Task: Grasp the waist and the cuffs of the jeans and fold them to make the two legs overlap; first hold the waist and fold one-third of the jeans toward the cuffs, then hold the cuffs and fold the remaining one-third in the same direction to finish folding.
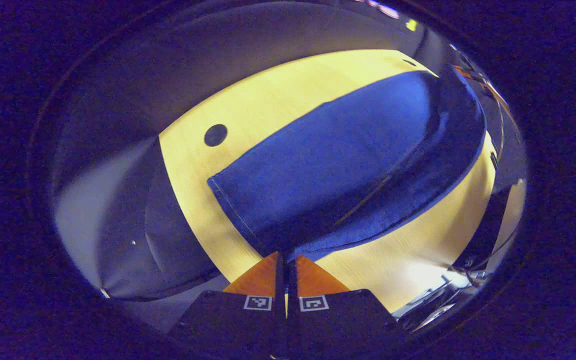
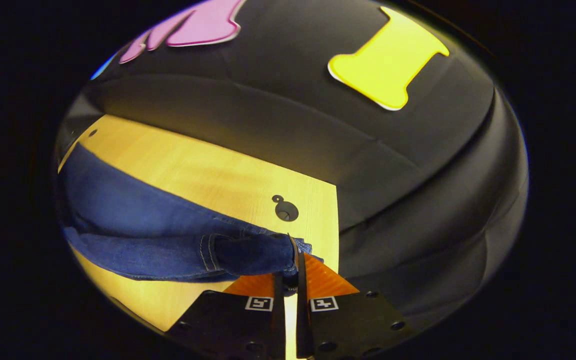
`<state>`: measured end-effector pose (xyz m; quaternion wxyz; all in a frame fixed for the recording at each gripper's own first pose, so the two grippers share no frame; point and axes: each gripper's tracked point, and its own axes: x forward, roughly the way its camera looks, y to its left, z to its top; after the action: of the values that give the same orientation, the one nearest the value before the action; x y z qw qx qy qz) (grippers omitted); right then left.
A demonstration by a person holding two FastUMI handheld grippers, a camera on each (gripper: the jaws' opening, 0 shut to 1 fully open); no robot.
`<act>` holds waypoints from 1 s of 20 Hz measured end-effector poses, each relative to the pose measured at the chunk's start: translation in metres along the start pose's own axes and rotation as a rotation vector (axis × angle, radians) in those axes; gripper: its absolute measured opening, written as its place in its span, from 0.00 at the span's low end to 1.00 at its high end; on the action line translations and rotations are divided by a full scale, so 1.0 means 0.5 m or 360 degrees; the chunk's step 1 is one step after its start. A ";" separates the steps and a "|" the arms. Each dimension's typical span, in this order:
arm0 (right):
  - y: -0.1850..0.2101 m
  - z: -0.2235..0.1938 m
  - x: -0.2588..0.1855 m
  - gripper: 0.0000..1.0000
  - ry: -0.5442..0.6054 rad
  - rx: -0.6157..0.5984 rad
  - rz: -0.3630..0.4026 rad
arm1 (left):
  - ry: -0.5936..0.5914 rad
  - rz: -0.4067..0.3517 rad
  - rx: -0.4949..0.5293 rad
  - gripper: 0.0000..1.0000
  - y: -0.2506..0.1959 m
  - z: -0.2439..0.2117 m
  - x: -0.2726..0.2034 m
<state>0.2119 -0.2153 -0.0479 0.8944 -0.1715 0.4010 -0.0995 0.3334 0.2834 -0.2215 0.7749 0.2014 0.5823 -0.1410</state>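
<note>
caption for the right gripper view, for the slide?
Right gripper pinching the waist of the jeans near the wooden table's corner.

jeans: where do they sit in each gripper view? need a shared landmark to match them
Left gripper view: jeans run from the centre up to the right across the table, their near edge pinched at the left gripper.
Right gripper view: jeans lie at left, their waist end reaching the right gripper.
Shared landmark: the light wooden table under the jeans.
</note>
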 end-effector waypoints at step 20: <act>-0.009 0.093 -0.186 0.99 -0.0315 0.0936 -0.0068 | -0.1477 0.0270 -0.0561 0.99 0.001 0.214 -0.015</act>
<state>0.1856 -0.1795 0.0461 0.9381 0.0774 0.2623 -0.2127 0.4224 0.2328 -0.1886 0.9831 0.0302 0.1728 -0.0519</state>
